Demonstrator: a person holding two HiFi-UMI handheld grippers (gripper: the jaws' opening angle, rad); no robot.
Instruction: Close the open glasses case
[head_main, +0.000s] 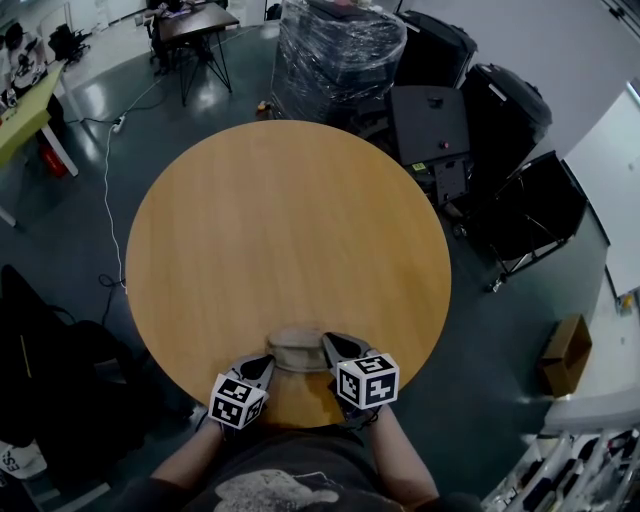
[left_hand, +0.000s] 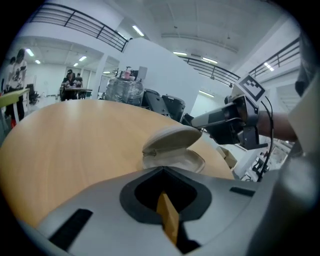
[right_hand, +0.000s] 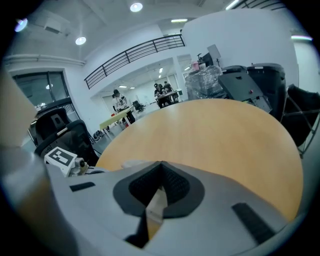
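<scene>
Case (left_hand: 172, 145) ajar in left gripper view alone; both hand-held grippers (left_hand: 162, 169) (right_hand: 160, 163) closed, empty.

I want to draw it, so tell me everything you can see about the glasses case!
The glasses case is beige, oval and smooth-looking: a shallow base and a domed lid, hinged along one side. It stands partly open, lid raised. It lies on the round wooden table, near the person's edge, between the left gripper and the right gripper.

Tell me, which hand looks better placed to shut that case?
Probably the right gripper: its shut jaws sit beside the free edge of the raised lid, ready to press down. The left gripper sits lower, by the base.
</scene>
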